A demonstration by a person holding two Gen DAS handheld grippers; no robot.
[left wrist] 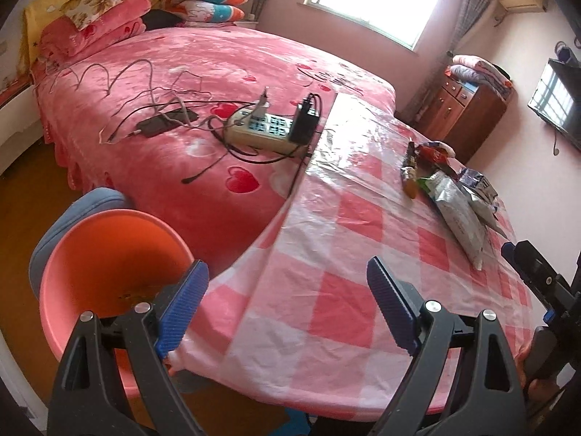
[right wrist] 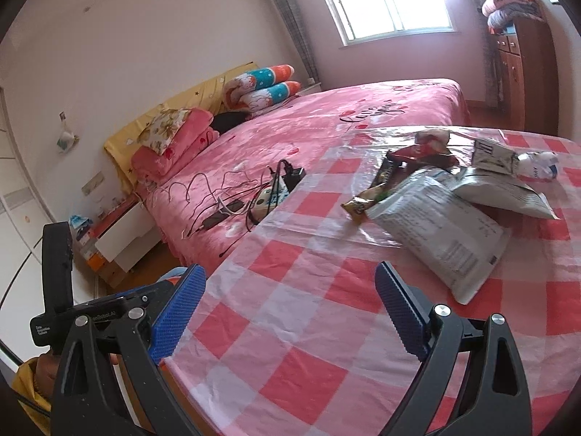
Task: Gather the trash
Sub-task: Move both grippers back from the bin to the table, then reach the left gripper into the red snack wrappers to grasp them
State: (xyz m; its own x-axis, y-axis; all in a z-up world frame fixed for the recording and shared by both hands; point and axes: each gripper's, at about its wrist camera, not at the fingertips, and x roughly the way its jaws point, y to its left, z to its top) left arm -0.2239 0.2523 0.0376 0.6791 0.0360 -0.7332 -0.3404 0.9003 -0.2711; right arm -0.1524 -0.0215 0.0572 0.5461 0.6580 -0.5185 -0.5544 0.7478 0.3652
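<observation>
While both tilt down over the checked table [right wrist: 290, 327], left tool [left wrist: 287, 305] and right tool [right wrist: 290, 312] gape empty.

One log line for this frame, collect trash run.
phase: approach | left tongs: open, empty | right tongs: open, empty | wrappers: on checkered table, untouched | orange bin: table's left

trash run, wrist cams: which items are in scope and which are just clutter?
In scope:
- large silver-white foil snack bag
- second white foil bag
- yellow snack wrapper
- red crumpled wrapper
- crumpled white plastic bottle
- round orange plastic bin

Just lying about:
- beige power strip
- black phone
- tangled charging cables
- pink folded blanket
</observation>
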